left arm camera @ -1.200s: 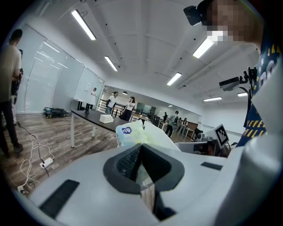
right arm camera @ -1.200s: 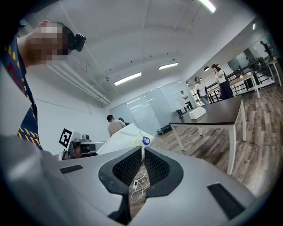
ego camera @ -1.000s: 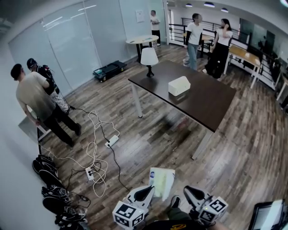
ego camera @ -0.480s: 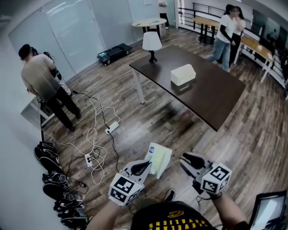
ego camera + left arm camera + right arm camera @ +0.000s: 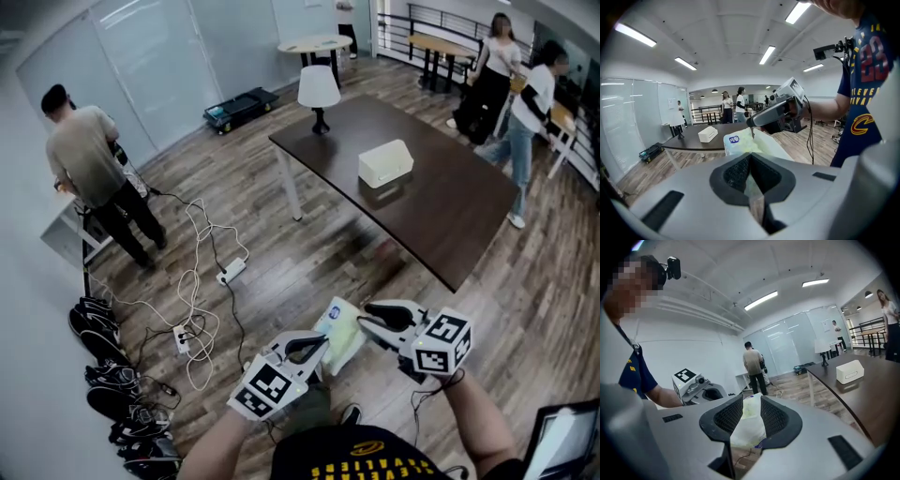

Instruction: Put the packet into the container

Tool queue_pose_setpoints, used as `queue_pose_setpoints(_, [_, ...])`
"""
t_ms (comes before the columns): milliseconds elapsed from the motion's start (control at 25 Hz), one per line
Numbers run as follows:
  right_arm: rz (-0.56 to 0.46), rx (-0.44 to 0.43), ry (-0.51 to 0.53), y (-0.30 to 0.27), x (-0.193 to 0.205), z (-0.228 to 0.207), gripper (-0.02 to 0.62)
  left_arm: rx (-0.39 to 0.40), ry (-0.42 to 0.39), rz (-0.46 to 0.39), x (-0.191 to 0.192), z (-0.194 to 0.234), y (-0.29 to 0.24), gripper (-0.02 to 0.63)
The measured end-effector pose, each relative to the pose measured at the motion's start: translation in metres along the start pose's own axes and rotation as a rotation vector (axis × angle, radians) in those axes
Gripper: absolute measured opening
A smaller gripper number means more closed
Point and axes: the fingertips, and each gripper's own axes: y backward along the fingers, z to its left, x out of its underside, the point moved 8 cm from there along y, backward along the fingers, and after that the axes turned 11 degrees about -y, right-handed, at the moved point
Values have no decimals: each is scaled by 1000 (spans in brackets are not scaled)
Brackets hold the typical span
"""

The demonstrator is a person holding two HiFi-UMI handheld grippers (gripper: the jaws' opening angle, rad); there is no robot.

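- Blue round logo (image 5: 733,139) on the packet (image 5: 339,333), print seemingly too small to read.
- Left gripper (image 5: 317,345) clamps it; right gripper (image 5: 366,317) jaws, just opening, straddle it.

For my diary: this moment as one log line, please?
left gripper: shut on packet; right gripper: just opening, around packet; container: on table

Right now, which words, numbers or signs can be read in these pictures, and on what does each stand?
"23": on the person's blue shirt.
The yellow letters under it: cut off, unreadable.
The blue label on the packet: too small to read.
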Motion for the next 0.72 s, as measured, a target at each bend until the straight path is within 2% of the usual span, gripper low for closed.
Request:
queue_pose_setpoints(200, [75,41,14,-28,-5,-36,147,72,-86,17,7,30,-31,2])
queue_pose_setpoints(560, [82,133,15,-76,-42,-90,124,196,-128,-21,24,119,-71,2])
queue_pose_setpoints(720, [83,188,-7,-106,-57,-103,108,223,-130,-31,36,159,-75,2])
